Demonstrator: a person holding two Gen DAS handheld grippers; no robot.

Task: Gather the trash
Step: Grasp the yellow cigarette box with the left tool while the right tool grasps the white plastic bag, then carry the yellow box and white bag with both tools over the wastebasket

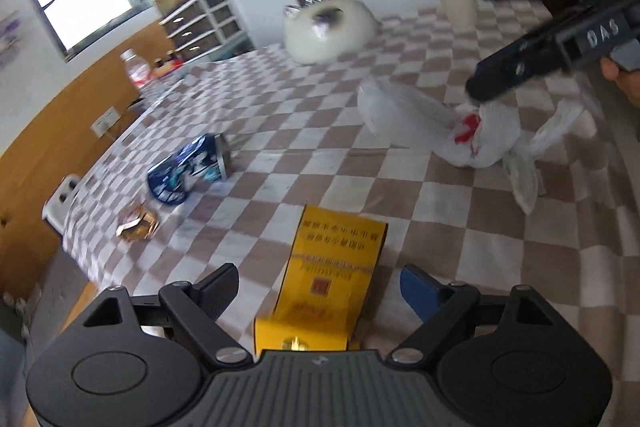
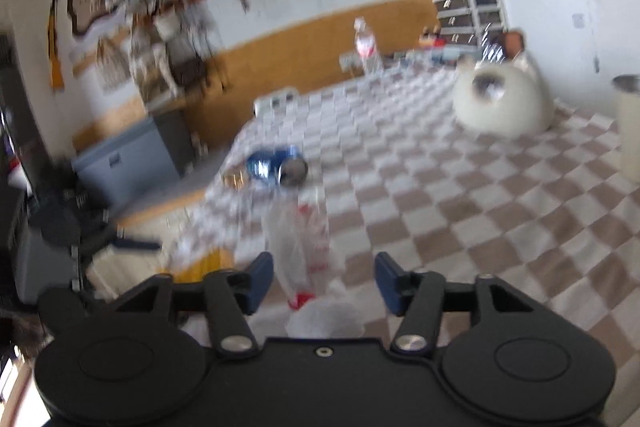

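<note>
In the left wrist view, the left hand-held gripper stands wide open with a yellow carton between its fingers, untouched, on the checkered table — a white plastic bag lies crumpled beyond. In the right wrist view, the right hand-held gripper gapes around that bag's clear neck without pinching it — contents unclear.

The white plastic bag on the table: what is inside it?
The white plastic bag is crumpled on the checkered tablecloth. Only its red print shows; the plastic covers any contents.
</note>
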